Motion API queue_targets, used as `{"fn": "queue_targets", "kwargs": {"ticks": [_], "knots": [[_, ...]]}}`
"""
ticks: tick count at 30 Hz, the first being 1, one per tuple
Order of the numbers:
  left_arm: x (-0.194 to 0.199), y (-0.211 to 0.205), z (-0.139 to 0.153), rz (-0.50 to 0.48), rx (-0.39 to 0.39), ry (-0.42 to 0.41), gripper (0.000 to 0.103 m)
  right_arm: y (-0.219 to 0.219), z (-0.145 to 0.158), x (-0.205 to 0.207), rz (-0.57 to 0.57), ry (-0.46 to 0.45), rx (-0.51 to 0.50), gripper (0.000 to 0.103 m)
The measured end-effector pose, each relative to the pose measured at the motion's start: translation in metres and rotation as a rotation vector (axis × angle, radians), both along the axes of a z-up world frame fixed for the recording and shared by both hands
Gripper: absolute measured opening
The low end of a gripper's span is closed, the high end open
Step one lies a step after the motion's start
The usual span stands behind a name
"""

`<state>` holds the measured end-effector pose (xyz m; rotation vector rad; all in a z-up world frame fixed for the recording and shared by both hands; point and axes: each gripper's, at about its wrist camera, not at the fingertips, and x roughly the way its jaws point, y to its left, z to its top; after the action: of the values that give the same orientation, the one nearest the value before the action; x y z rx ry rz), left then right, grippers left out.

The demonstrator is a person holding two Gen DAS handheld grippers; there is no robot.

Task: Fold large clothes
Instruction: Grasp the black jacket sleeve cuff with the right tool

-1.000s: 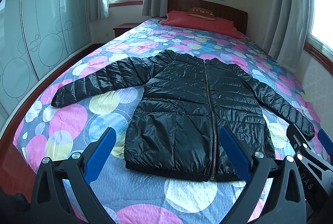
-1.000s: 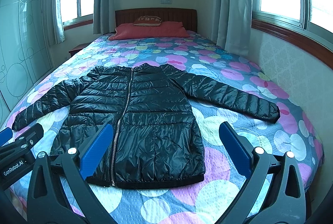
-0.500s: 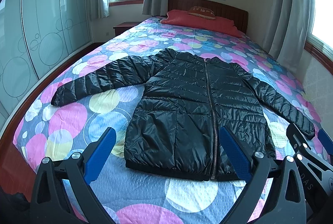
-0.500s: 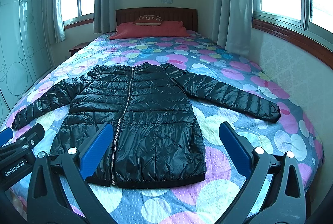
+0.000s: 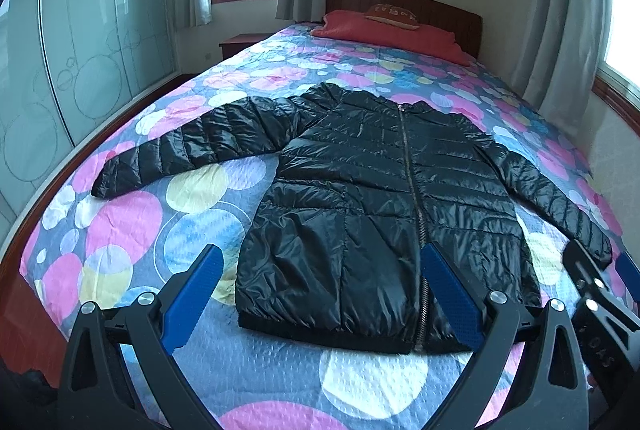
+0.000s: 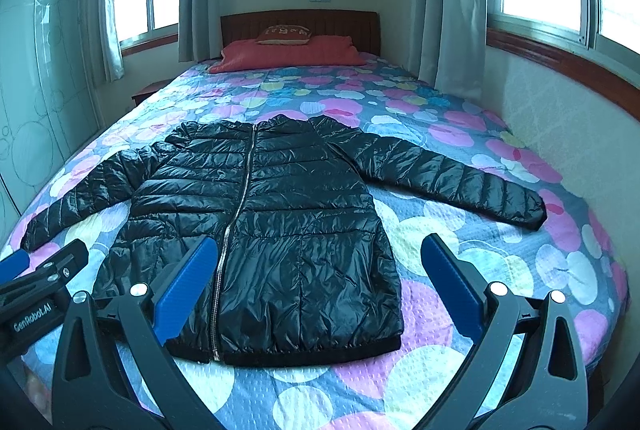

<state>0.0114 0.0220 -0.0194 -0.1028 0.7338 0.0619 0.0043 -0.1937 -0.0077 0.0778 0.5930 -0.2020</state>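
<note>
Left wrist view: black puffer jacket [image 5: 372, 198] lies flat, zipped, front up, on the bed [image 5: 132, 226], collar toward the headboard [image 5: 404, 4]. Both sleeves spread out; left sleeve cuff [image 5: 105, 186] sits near the bed's side edge, bare bedspread between sleeve and hem. Left gripper [image 5: 320, 270] hangs above the foot end, jaws wide apart, nothing in them, blue pads framing the hem's left half. Right gripper's tip [image 5: 592, 282] shows at the frame's right edge, near the other cuff.

Right wrist view: right gripper [image 6: 320, 262] also spread wide and empty, over the hem [image 6: 304, 354]. Right sleeve cuff [image 6: 532, 214] stops short of the wall [image 6: 560, 118]; open bedspread on that side and below the hem. Left gripper's body intrudes lower left; contact with the sleeve there probably none, hard to tell. Pillow [image 6: 288, 50] well apart from the collar.
</note>
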Motion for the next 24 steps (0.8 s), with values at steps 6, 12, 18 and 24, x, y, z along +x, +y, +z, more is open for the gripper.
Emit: {"fn": "queue_targets", "kwargs": {"ticks": [6, 12, 18, 24], "knots": [[0.038, 0.034, -0.022, 0.105, -0.048, 0.016, 0.098, -0.026, -0.017, 0.023, -0.025, -0.009, 0.041, 0.101], [0.084, 0.106, -0.071, 0.321, -0.092, 0.092, 0.098, -0.113, -0.046, 0.061, -0.138, 0.006, 0.188, 0.101], [0.107, 0.176, -0.121, 0.551, -0.12, 0.172, 0.098, -0.236, -0.092, 0.081, -0.367, 0.008, 0.427, 0.064], [0.104, 0.195, -0.134, 0.654, -0.081, 0.16, 0.098, -0.328, -0.137, 0.064, -0.513, -0.128, 0.714, 0.064]]}}
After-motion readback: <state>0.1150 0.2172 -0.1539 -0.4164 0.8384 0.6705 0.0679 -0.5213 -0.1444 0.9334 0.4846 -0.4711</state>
